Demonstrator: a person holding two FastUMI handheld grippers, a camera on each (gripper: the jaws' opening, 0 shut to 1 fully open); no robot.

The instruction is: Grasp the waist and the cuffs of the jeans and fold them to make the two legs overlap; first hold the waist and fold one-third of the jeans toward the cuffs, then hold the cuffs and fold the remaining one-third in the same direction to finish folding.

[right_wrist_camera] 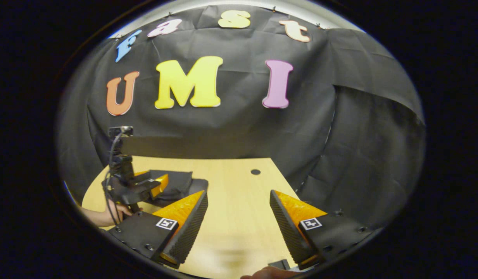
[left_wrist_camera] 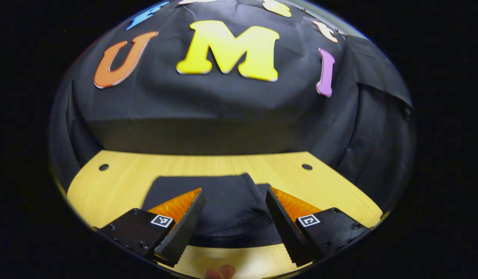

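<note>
— What is seen in the left gripper view?

— The left claw (left_wrist_camera: 235, 201) is shown with its fingers (left_wrist_camera: 184, 228) spread wide apart, nothing clamped between them. The jeans (left_wrist_camera: 227, 209), dark and already folded into a compact bundle, are laid flat on the wooden tabletop (left_wrist_camera: 114, 186) directly ahead of and between the spread fingers. A thick seam or edge (left_wrist_camera: 253, 190) is seen running along the bundle's right side. Two small round holes (left_wrist_camera: 103, 167) are set in the tabletop near its far corners, and fingertips of a hand (left_wrist_camera: 220, 272) are glimpsed at the bottom edge.

— And in the right gripper view?

— The right claw (right_wrist_camera: 239, 201) is likewise held open, its fingers (right_wrist_camera: 188, 224) well apart over bare wood, with nothing gripped. The tabletop (right_wrist_camera: 239, 217) is seen stretching ahead, one round hole (right_wrist_camera: 255, 171) near its far edge. At far left, the left claw (right_wrist_camera: 155, 185) is pictured with a cable (right_wrist_camera: 111, 155) running down its body and a hand (right_wrist_camera: 111, 214) grasping it from below; it is poised at the folded jeans (right_wrist_camera: 176, 185), which are resting on the left part of the tabletop, well apart from the right claw. Whether contact is made there cannot be told.
</note>
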